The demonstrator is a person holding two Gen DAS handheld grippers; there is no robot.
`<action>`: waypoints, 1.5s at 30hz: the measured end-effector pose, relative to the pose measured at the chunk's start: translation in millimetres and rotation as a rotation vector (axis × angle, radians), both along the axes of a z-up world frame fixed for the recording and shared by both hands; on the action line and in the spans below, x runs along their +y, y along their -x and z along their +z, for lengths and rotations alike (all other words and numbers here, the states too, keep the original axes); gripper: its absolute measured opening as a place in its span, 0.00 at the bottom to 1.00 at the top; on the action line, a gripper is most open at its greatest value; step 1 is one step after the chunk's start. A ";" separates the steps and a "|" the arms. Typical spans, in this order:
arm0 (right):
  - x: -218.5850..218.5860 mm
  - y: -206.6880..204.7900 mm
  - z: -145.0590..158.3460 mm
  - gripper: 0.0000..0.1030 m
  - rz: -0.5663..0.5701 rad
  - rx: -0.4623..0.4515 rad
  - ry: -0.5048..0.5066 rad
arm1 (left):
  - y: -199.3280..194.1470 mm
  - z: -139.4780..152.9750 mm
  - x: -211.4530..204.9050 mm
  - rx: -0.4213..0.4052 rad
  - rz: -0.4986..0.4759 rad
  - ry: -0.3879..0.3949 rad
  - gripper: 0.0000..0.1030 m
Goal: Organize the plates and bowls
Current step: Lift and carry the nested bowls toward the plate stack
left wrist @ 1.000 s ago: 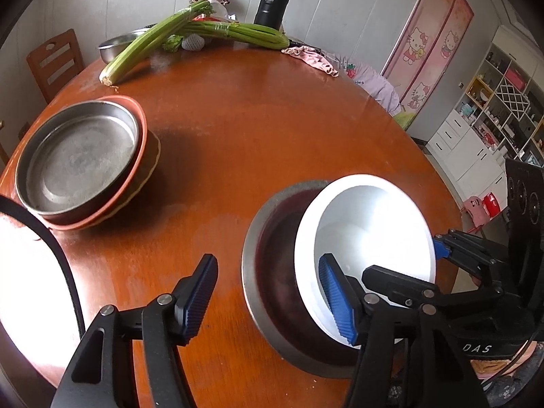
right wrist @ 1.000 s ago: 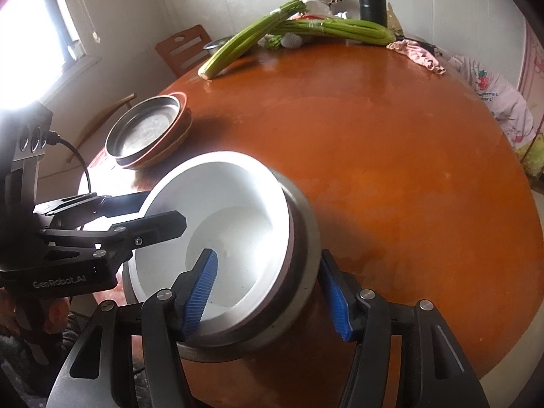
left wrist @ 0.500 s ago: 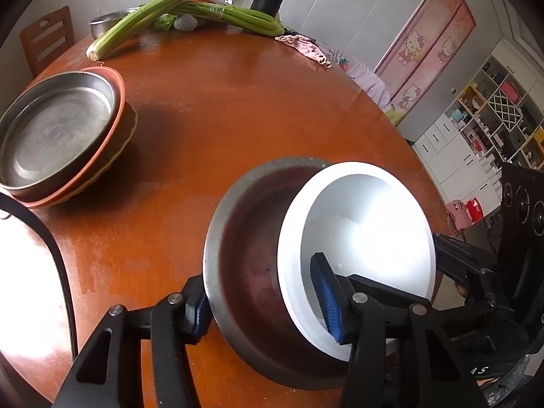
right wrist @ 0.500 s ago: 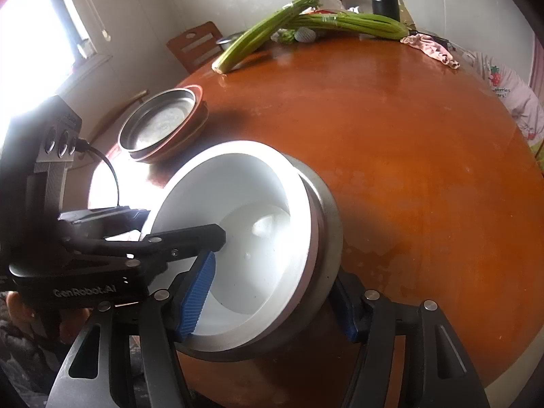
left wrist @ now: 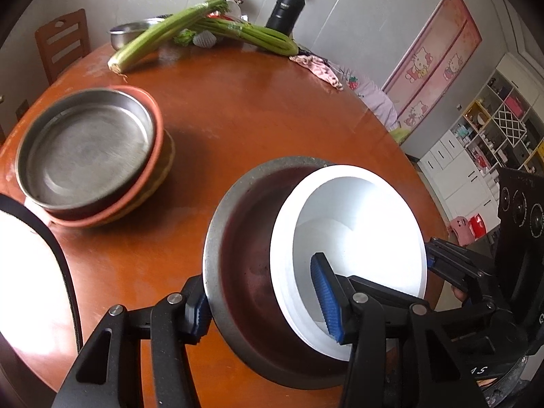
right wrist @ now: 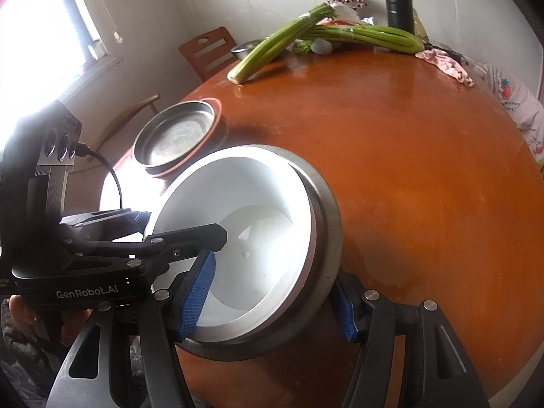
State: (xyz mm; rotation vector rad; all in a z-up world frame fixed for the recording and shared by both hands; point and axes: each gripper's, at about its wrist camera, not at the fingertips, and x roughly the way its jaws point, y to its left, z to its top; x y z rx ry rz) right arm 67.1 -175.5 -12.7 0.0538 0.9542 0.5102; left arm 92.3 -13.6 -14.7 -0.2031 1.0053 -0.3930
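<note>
Two tools are on one pair of nested bowls here. The white bowl [left wrist: 357, 238] sits inside the metal bowl [left wrist: 244, 258], shoved toward the right tool's side, and the pair is tilted up at the near edge of the round brown surface [left wrist: 258, 119].

The left tool [left wrist: 261, 301] angles steeply down, and its two blue pads pinch across both rims: one pad outside the metal wall, the other inside the white bowl. The right tool [right wrist: 272, 302] comes down at the same steep angle from the opposite side, one pad inside the white bowl, the other against the metal bowl's outer wall, pinching both. A hand [right wrist: 23, 309] peeks out behind the left tool in the right wrist view.

Further left on the surface stands a stack of three: a metal pan [left wrist: 85, 146] on top, an orange plate [left wrist: 153, 156] under it, a yellowish dish [left wrist: 166, 163] at the bottom. At the far edge lie two bunches of celery [left wrist: 170, 34], one more metal bowl [left wrist: 129, 32] behind them, one black flask [left wrist: 285, 8] and one pink cloth [left wrist: 319, 68]. One wooden chair [left wrist: 63, 44] stands beyond.
</note>
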 end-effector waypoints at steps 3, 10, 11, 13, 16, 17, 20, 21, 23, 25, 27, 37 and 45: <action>10.4 -6.3 7.0 0.64 0.016 -0.011 -0.003 | -3.9 10.0 11.4 -0.022 0.016 -0.010 0.50; 37.1 -21.5 20.6 0.64 0.050 -0.039 -0.019 | -12.2 23.9 38.8 -0.048 0.054 -0.022 0.51; 41.7 -25.5 22.3 0.64 0.054 -0.040 -0.024 | -12.9 25.3 42.1 -0.050 0.057 -0.026 0.51; 48.4 -30.3 24.5 0.64 0.062 -0.042 -0.029 | -16.3 28.4 49.1 -0.055 0.067 -0.031 0.51; 59.8 -37.4 28.2 0.64 0.076 -0.050 -0.031 | -22.6 33.2 60.9 -0.062 0.081 -0.031 0.51; 62.9 -39.6 28.9 0.64 0.081 -0.051 -0.031 | -23.7 34.6 63.6 -0.065 0.085 -0.032 0.51; 74.6 -46.9 31.7 0.64 0.097 -0.051 -0.032 | -30.7 40.5 74.6 -0.078 0.103 -0.033 0.51; 79.0 -49.9 33.4 0.64 0.102 -0.052 -0.033 | -32.6 42.1 78.0 -0.083 0.107 -0.036 0.51; 86.6 -54.3 36.6 0.64 0.112 -0.063 -0.032 | -37.7 45.0 85.6 -0.088 0.118 -0.037 0.51; 95.9 -60.7 39.8 0.64 0.123 -0.062 -0.034 | -42.8 48.3 94.6 -0.094 0.130 -0.039 0.51; 104.2 -68.3 42.8 0.64 0.136 -0.061 -0.038 | -48.4 51.1 101.9 -0.098 0.142 -0.044 0.51; 139.9 -108.1 41.7 0.64 0.177 -0.046 -0.054 | -78.3 49.4 137.7 -0.101 0.189 -0.040 0.51; 152.7 -126.7 21.4 0.64 0.192 0.003 -0.053 | -92.7 27.6 151.5 -0.063 0.203 -0.036 0.51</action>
